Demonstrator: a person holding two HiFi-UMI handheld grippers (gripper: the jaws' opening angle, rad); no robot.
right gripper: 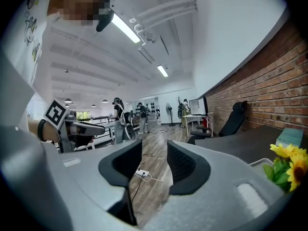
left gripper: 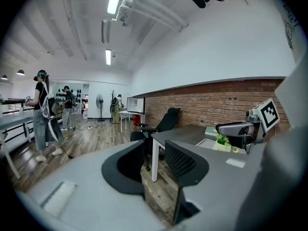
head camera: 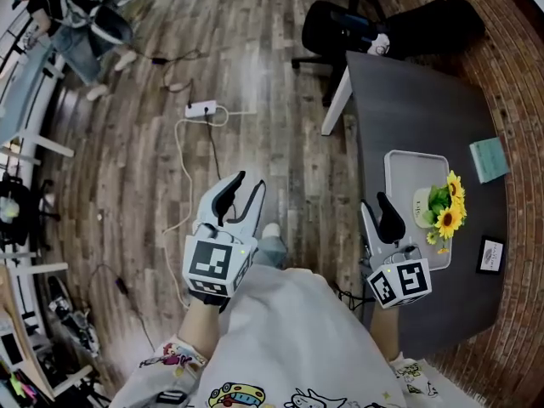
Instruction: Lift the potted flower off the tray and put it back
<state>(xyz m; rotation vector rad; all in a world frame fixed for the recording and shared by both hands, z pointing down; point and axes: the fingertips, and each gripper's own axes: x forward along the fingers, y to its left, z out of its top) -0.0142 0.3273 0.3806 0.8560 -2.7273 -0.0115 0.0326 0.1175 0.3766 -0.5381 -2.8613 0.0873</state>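
Note:
The potted flower [head camera: 444, 208], yellow sunflowers in a white pot, stands upright at the near end of the white tray [head camera: 415, 161] on the dark table. My right gripper [head camera: 374, 201] hovers at the table's left edge, just left of the tray, open with nothing between its jaws. My left gripper [head camera: 249, 182] is over the wooden floor, well left of the table, open and empty too. The left gripper view shows the pot [left gripper: 221, 143] far off behind the right gripper [left gripper: 240, 128]. In the right gripper view the flowers [right gripper: 288, 163] sit at the right edge, beside the jaws.
The dark table [head camera: 408, 100] runs along a brick wall. A green notepad [head camera: 489, 158] and a small framed card [head camera: 490, 255] lie right of the tray. A black office chair [head camera: 340, 24] stands at the table's far end. A power strip [head camera: 202, 109] with cable lies on the floor. A person [head camera: 76, 24] stands far left.

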